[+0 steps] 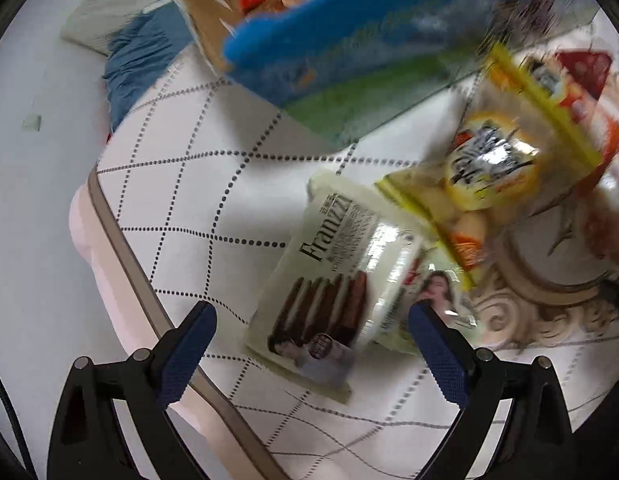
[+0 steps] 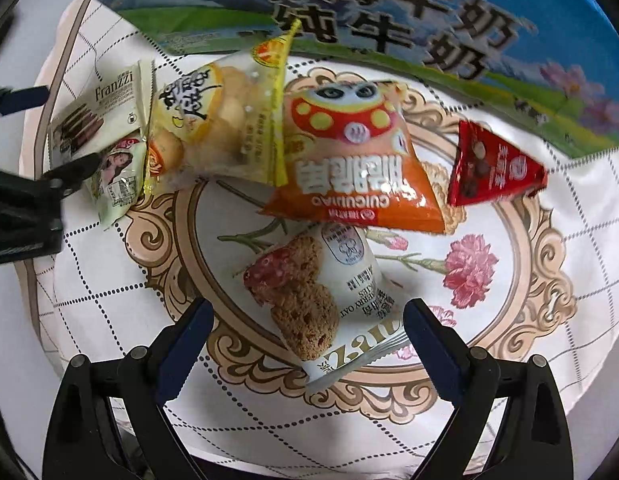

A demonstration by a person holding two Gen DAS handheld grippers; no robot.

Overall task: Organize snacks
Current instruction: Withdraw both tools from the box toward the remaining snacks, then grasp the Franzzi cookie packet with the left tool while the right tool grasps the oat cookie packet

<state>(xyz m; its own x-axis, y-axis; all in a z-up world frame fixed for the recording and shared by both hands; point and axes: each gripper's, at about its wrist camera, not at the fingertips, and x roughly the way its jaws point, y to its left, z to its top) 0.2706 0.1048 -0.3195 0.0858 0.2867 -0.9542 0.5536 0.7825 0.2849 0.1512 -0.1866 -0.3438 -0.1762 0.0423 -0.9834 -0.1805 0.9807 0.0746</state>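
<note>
We held both grippers with fingers apart: left gripper (image 1: 311,340) over the Franzzi packet (image 1: 329,276), right gripper (image 2: 307,338) over the oat-cookie packet (image 2: 321,304) at six o'clock. Overlapping neighbours risked being dragged along.

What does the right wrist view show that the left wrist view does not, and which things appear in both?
Only the right wrist view shows the oat cookie packet between the open right gripper, the red triangular packet and the pink carnation print. Only the left wrist view shows the cardboard box and the blue cloth. Both show the Franzzi packet, the yellow bag, the milk carton and the open left gripper.
</note>
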